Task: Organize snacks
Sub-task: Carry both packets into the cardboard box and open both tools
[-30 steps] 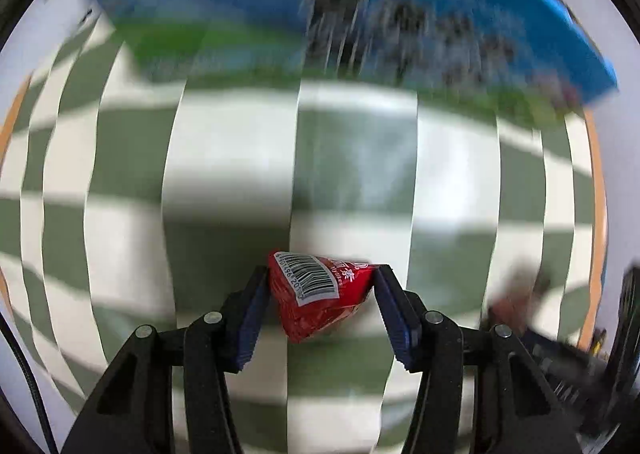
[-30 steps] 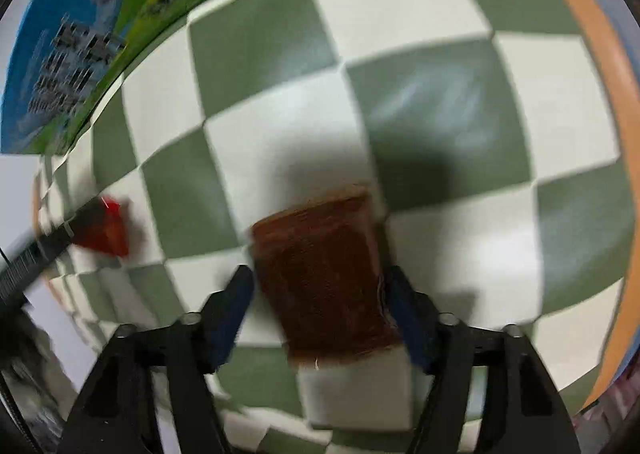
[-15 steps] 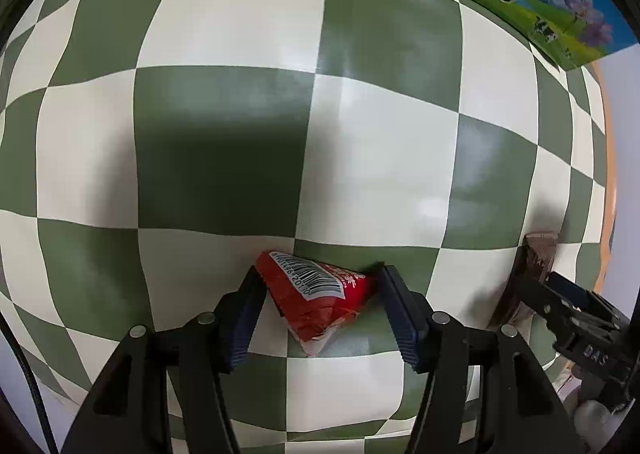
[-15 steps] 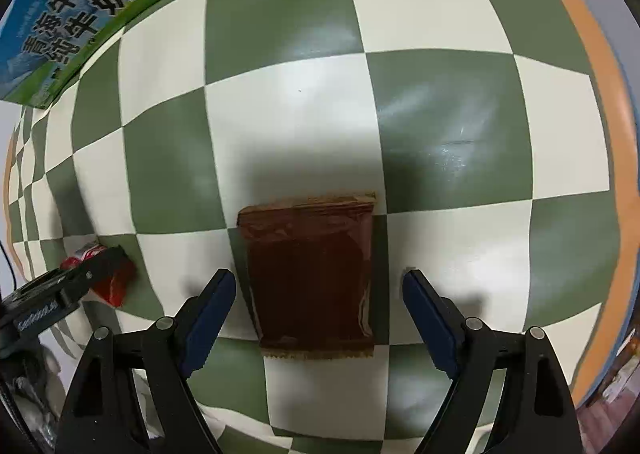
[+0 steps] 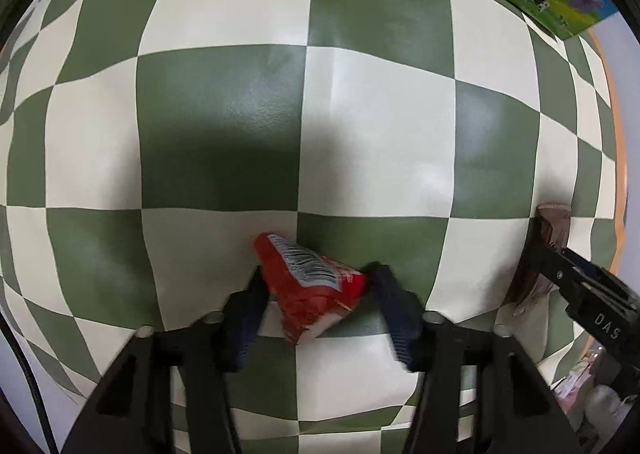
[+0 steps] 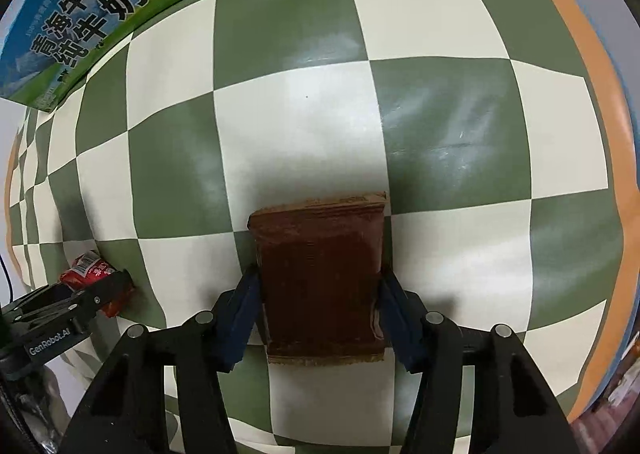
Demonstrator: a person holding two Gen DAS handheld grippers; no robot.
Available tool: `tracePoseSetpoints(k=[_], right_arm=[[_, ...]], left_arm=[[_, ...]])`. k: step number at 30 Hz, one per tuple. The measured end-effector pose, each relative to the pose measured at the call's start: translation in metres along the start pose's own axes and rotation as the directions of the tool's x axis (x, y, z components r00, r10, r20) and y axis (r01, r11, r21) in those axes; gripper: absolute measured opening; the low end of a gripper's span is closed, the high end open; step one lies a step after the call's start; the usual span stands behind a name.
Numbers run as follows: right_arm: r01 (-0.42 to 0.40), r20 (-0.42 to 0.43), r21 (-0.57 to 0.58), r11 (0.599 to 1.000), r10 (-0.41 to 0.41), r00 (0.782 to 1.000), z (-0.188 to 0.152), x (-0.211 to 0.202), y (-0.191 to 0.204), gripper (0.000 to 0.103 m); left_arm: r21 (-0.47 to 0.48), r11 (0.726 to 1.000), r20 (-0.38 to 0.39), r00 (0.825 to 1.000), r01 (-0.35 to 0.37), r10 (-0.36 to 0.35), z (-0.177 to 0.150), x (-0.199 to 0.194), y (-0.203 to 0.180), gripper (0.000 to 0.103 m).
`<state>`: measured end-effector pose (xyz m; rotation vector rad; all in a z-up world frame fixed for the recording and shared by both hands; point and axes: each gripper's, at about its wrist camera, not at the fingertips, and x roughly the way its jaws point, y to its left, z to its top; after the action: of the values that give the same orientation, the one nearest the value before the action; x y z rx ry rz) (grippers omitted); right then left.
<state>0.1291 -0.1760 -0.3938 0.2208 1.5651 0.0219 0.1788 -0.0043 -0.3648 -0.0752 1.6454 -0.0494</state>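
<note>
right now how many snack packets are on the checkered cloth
2. A red packet lies between the closing jaws of the left gripper, and a brown packet between the closing jaws of the right gripper. More may lie outside both views.

Green-and-cream checked tablecloth (image 6: 296, 114), orange-edged; red snack packet (image 5: 308, 286); dark brown, perhaps translucent, pouch (image 6: 320, 278); blue-green milk carton (image 6: 100, 2).

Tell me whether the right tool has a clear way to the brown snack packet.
Likely yes: the right tool already straddles the brown snack packet, its jaws closing against its sides, nothing between on the checkered cloth.
</note>
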Motion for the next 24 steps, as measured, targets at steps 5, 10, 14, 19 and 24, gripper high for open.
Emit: tracePoseSetpoints(k=[5, 10, 14, 19, 24], right_arm=[[-0.043, 0.018, -0.003, 0.999, 0.043, 0.999, -0.002, -0.016, 0.012, 0.060], [-0.100, 0.057, -0.026, 0.995, 0.101, 0.993, 0.002, -0.043, 0.017, 0.060], [-0.152, 0.096, -0.045, 0.987, 0.156, 0.983, 0.012, -0.069, 0.012, 0.060], [-0.209, 0.157, -0.075, 0.975, 0.219, 0.963, 0.042, -0.114, -0.003, 0.059], [-0.242, 0.221, -0.116, 0.963, 0.263, 0.939, 0.078, -0.171, 0.001, 0.059]], left_arm=[[-0.029, 0.999, 0.008, 0.999, 0.043, -0.043, 0.008, -0.013, 0.002, 0.038], [-0.066, 0.991, 0.034, 0.993, 0.112, -0.110, 0.013, -0.040, 0.005, 0.037], [-0.068, 0.984, 0.091, 0.984, 0.162, -0.156, 0.023, -0.074, -0.001, 0.037], [-0.045, 0.973, 0.176, 0.960, 0.228, -0.217, 0.036, -0.108, 0.004, 0.037], [0.000, 0.969, 0.248, 0.938, 0.249, -0.241, 0.064, -0.152, 0.017, 0.037]])
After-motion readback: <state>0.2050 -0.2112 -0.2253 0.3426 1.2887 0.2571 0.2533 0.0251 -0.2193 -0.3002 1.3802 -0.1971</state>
